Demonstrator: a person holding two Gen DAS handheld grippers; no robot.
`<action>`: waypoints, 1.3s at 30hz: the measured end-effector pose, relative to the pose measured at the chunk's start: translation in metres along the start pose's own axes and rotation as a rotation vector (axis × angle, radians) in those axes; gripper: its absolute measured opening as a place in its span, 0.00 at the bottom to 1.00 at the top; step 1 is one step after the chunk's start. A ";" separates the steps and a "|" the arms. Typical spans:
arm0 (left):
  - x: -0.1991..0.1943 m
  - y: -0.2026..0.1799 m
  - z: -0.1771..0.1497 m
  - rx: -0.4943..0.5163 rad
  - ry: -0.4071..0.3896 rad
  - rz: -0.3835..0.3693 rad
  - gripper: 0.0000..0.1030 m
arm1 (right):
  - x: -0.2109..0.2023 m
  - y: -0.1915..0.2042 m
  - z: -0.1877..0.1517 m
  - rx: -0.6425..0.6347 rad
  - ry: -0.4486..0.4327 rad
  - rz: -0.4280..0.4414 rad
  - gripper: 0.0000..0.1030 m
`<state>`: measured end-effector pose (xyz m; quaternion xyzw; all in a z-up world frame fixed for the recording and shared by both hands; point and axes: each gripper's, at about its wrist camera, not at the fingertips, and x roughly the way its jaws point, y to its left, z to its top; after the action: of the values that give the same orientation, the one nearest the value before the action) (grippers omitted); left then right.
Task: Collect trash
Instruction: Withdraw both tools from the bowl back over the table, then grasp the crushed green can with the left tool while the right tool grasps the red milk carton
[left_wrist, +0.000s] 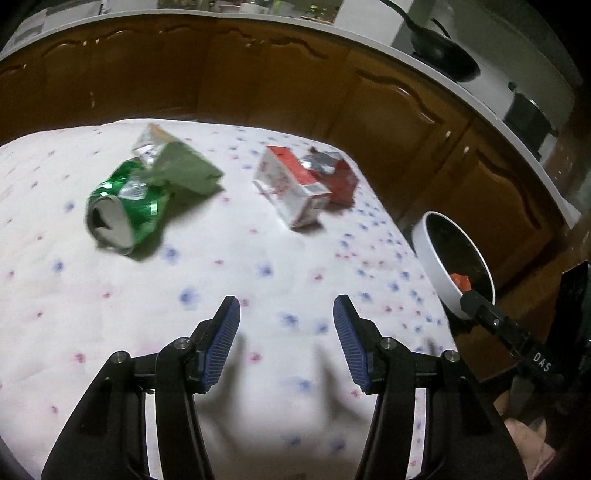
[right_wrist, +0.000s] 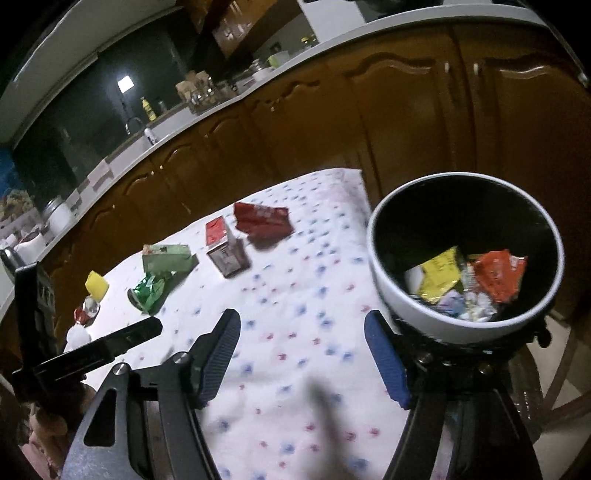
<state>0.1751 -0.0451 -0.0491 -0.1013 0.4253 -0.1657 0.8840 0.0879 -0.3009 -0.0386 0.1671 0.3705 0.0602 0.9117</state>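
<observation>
My left gripper (left_wrist: 286, 310) hangs open over the flowered tablecloth (left_wrist: 258, 258) with nothing between its blue pads. Beyond it lie a crushed green can (left_wrist: 125, 210), a green carton (left_wrist: 188, 166), a white-and-red carton (left_wrist: 291, 184) and a red wrapper (left_wrist: 341, 177). My right gripper (right_wrist: 301, 325) is open too, empty, near the table's right edge. Just right of it stands a white bin (right_wrist: 406, 314) holding a yellow wrapper (right_wrist: 439, 273), an orange wrapper (right_wrist: 495, 273) and other scraps. The same red wrapper (right_wrist: 264, 221), carton (right_wrist: 225, 247), green carton (right_wrist: 168, 258) and can (right_wrist: 147, 291) lie farther left.
A yellow block (right_wrist: 96, 284), a small red item (right_wrist: 86, 312) and a white lump (right_wrist: 77, 336) sit at the table's far left. Brown cabinet doors (left_wrist: 277, 81) and a white counter run behind the table. A black pan (left_wrist: 443, 51) rests on the counter.
</observation>
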 end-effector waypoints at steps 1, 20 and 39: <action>-0.002 0.005 0.000 -0.008 -0.002 0.005 0.51 | 0.002 0.004 0.000 -0.005 0.004 0.006 0.69; -0.031 0.089 0.022 -0.142 -0.076 0.077 0.51 | 0.069 0.081 0.015 -0.137 0.059 0.104 0.69; 0.044 0.152 0.085 -0.195 0.031 0.006 0.54 | 0.153 0.098 0.056 -0.196 0.079 0.075 0.68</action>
<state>0.2990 0.0817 -0.0770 -0.1829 0.4532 -0.1226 0.8638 0.2381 -0.1875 -0.0675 0.0884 0.3919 0.1368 0.9055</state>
